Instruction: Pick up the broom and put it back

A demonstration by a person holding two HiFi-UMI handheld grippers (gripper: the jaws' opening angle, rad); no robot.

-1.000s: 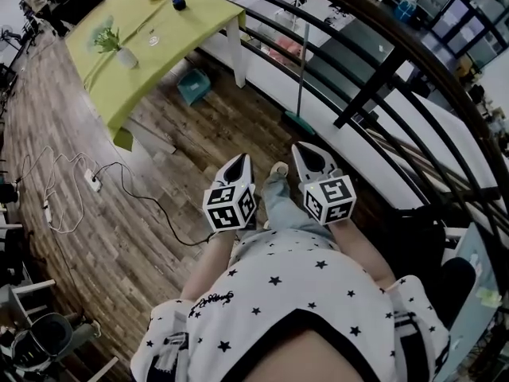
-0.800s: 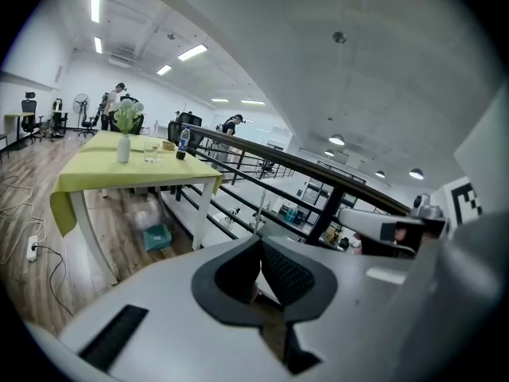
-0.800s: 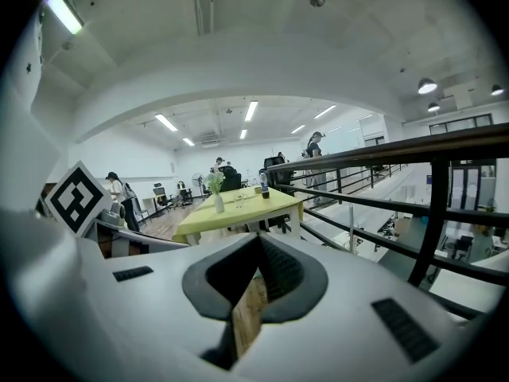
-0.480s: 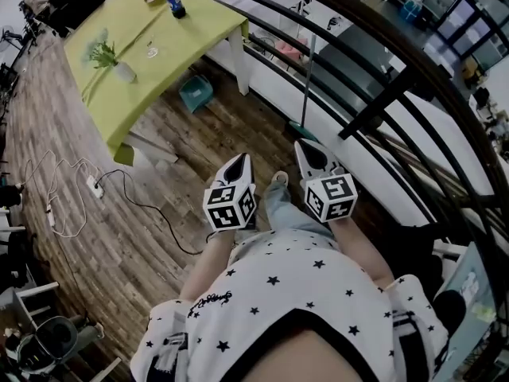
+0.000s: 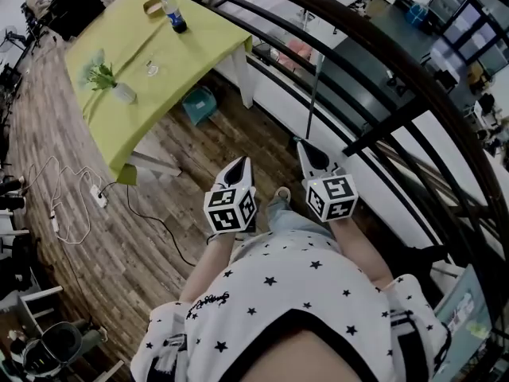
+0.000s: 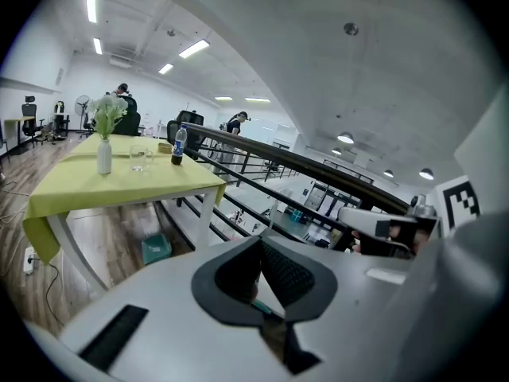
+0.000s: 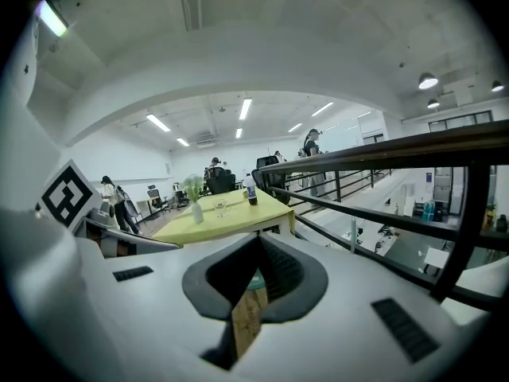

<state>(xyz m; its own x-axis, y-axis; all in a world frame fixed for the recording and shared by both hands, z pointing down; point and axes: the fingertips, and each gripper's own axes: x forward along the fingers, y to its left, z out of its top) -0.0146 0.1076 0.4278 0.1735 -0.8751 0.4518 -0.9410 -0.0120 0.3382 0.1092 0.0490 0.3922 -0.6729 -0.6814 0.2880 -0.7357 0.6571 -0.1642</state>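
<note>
Gripper jaws on both sides are pressed together and empty: we find the left gripper and the right gripper hovering over the wooden floor. The broom stands untouched, leaning on the railing just ahead of the right gripper and well apart from the green desk. We judge the approach to be in hand. Next, one gripper must open and close round the handle.
</note>
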